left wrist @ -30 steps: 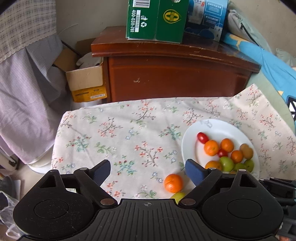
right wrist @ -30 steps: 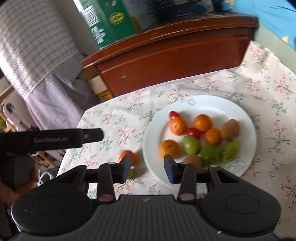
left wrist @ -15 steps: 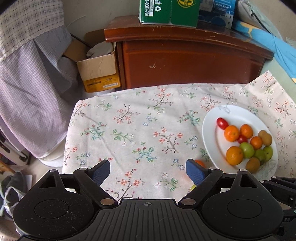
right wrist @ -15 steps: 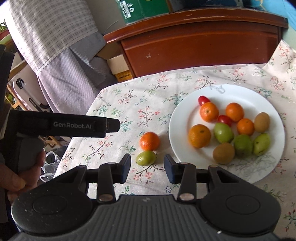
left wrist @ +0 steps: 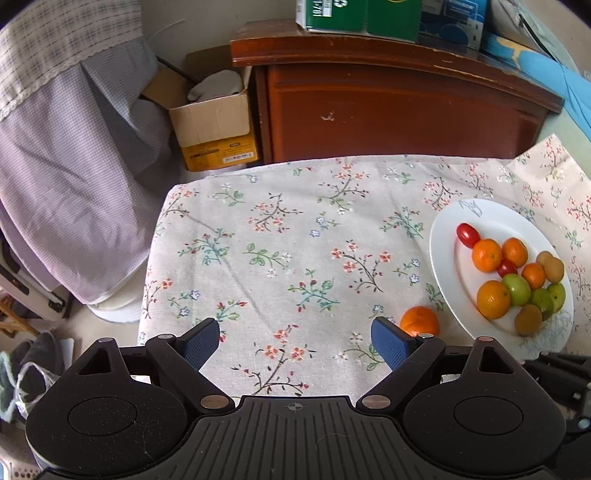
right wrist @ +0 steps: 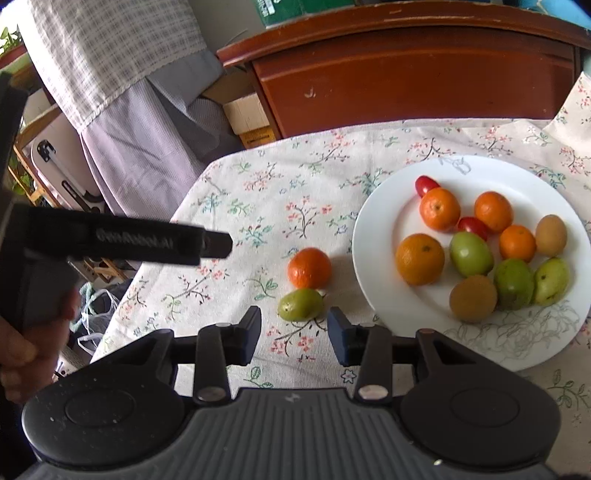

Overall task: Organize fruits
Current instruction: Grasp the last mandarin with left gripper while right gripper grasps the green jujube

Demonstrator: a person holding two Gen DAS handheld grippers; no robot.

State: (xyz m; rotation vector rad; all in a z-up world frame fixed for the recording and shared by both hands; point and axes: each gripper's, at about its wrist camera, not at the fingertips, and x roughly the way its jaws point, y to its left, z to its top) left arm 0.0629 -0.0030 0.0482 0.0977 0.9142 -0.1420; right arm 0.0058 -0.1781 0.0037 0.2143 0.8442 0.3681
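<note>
The small green oval fruit (right wrist: 300, 304) lies on the bench just left of the white round plate (right wrist: 373, 273), long axis crosswise, dead ahead of the spread, empty right claw (right wrist: 294, 335).

Left hand-held gripper (right wrist: 122, 242) side: blurred "GenRobot.AI". Green carton (left wrist: 360, 16): print unreadable.

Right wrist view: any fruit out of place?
Yes. An orange and a green fruit lie on the tablecloth, left of the white plate holding the rest. The open right gripper points at the green one.
</note>
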